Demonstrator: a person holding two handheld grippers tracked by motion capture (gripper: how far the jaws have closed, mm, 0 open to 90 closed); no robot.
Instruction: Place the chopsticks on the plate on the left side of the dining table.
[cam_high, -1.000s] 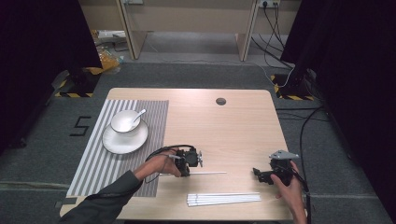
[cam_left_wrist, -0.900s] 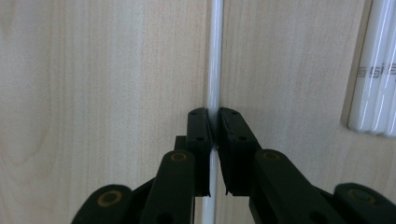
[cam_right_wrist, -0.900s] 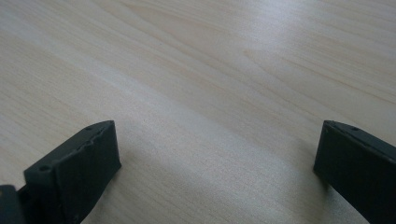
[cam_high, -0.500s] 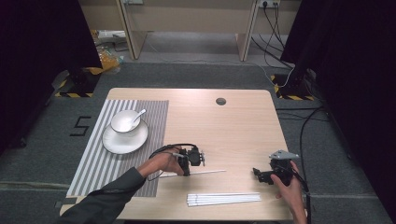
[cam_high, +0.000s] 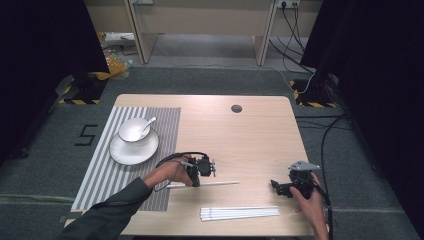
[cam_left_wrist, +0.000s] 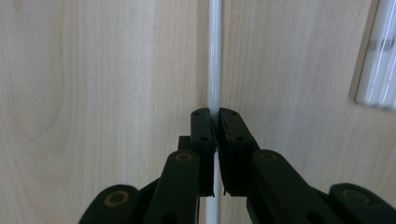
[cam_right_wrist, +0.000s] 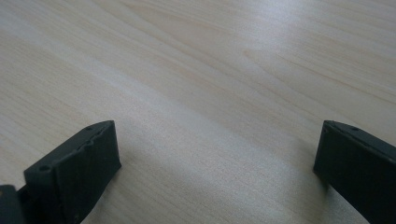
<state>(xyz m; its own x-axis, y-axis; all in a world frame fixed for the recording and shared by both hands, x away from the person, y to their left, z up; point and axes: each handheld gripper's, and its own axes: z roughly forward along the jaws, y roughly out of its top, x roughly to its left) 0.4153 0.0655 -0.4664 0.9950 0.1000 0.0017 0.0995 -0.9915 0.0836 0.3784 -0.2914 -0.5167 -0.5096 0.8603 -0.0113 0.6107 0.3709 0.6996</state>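
Note:
A thin white stick (cam_high: 220, 183) lies flat on the wooden table (cam_high: 250, 140), pinched near its left end by my left gripper (cam_high: 194, 181). In the left gripper view the jaws of the left gripper (cam_left_wrist: 216, 122) are shut on the white stick (cam_left_wrist: 215, 60), which runs straight ahead. Several more white sticks (cam_high: 240, 213) lie bundled near the front edge, and their ends (cam_left_wrist: 379, 60) appear at the right of that view. My right gripper (cam_high: 280, 189) rests low at the right. The right gripper (cam_right_wrist: 217, 144) stands open over bare wood.
A striped placemat (cam_high: 120, 165) covers the table's left side. On it sit a white plate (cam_high: 120, 153) and a bowl (cam_high: 133, 131) with a spoon (cam_high: 149, 123). A round cable hole (cam_high: 236, 108) is at the back.
The left gripper and its stick have shifted slightly to the left. The right gripper has stayed in place.

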